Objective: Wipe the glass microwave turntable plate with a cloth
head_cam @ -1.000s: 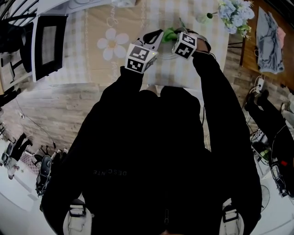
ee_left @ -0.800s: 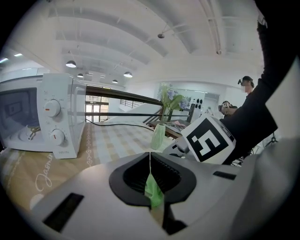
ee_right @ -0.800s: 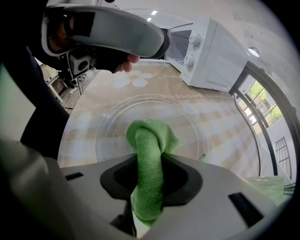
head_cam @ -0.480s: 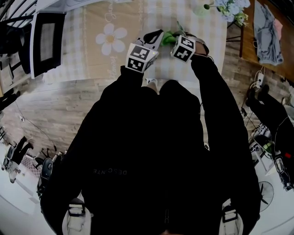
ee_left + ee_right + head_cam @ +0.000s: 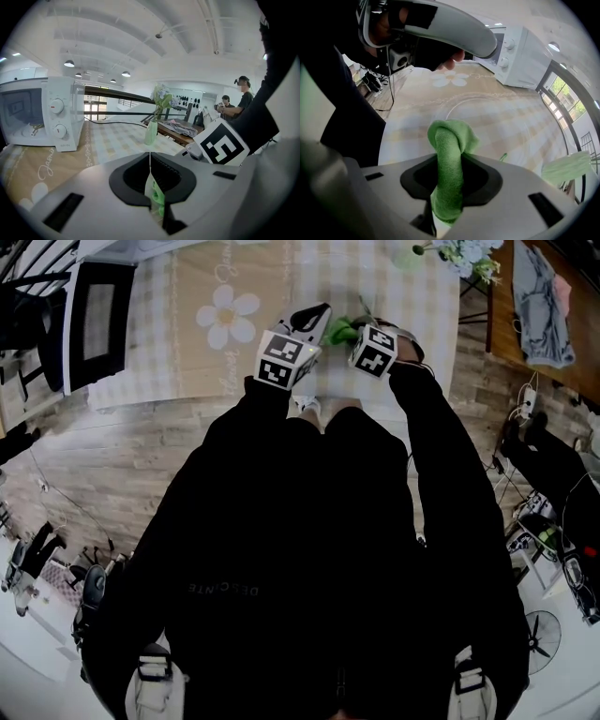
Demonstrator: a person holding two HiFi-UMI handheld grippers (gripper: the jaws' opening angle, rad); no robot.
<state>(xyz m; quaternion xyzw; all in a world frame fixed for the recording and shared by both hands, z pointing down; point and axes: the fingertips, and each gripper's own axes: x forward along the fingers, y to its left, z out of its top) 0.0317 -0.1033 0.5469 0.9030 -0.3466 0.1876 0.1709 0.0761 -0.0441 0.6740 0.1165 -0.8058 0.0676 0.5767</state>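
Head view is showing the left claw (image 5: 317,317) and the right claw (image 5: 352,332) meeting at 12 o'clock over the checked surface (image 5: 422,306), a white microwave oven (image 5: 94,320) sitting at 10 o'clock. The left claw is pressing together on the thin rim of the round clear glass turntable plate (image 5: 501,122), while the right claw is pinching the bunched green cloth (image 5: 449,150), its end sticking out toward the plate.

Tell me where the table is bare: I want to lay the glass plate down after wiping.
The beige daisy mat is bare between the microwave and the left gripper. A narrower strip of checked tablecloth lies free between the right gripper and the vase. It is crowded where both grippers meet, with the glass plate and green cloth.
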